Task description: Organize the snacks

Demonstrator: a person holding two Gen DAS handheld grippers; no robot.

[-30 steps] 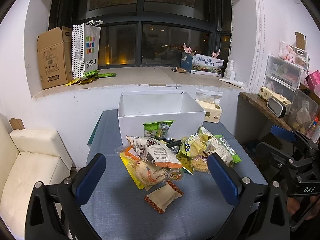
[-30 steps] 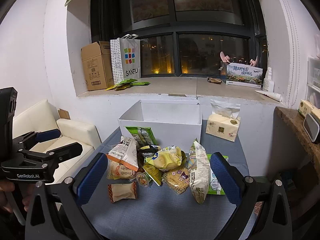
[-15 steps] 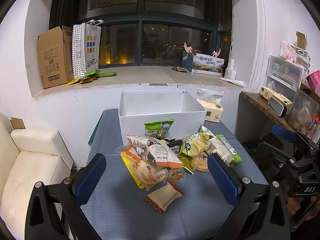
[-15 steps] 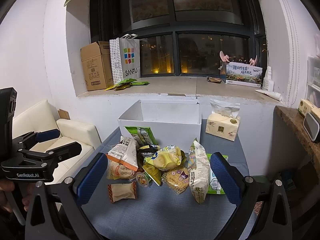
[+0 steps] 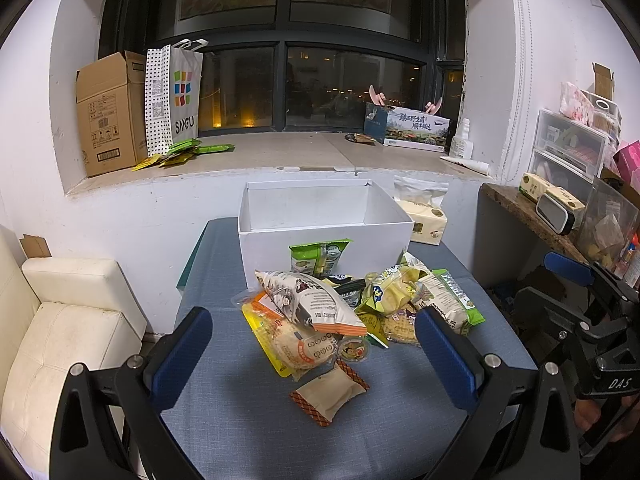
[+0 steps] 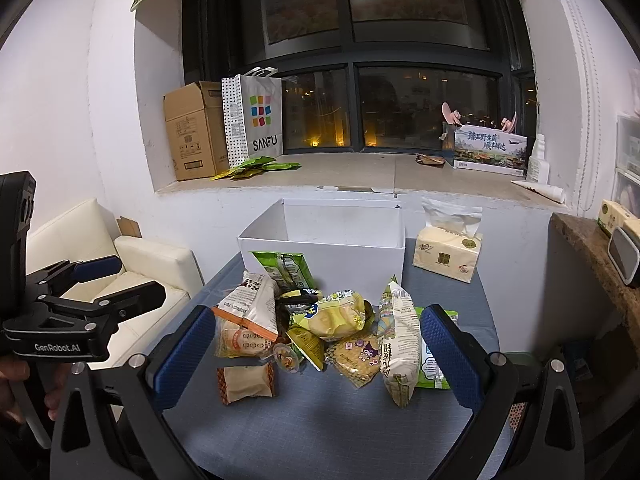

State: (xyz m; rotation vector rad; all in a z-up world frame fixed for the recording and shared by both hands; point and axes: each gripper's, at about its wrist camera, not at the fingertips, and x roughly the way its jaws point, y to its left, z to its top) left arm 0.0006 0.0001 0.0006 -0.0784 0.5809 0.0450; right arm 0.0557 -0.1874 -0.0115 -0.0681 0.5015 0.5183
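Observation:
A pile of snack packets [image 5: 340, 312] lies on the blue-grey table [image 5: 224, 420], in front of an open white box [image 5: 320, 216] that looks empty. A small brown-edged packet [image 5: 328, 394] lies nearest, also in the right wrist view [image 6: 246, 382]. A tall white bag [image 6: 396, 344] stands at the pile's right. My left gripper [image 5: 314, 340] is open and empty, held short of the pile. My right gripper [image 6: 318, 344] is open and empty, also short of the pile [image 6: 320, 328]. The white box [image 6: 332, 240] shows behind.
A tissue pack [image 6: 448, 252] stands right of the box. A cream sofa [image 5: 60, 320] is left of the table. The windowsill holds a cardboard box [image 5: 108, 112], a shopping bag [image 5: 176, 96] and a printed box [image 5: 408, 126]. A side counter [image 5: 532, 212] with drawers is at right.
Both grippers have edged very slightly; the scene is otherwise unchanged and nothing has been picked up.

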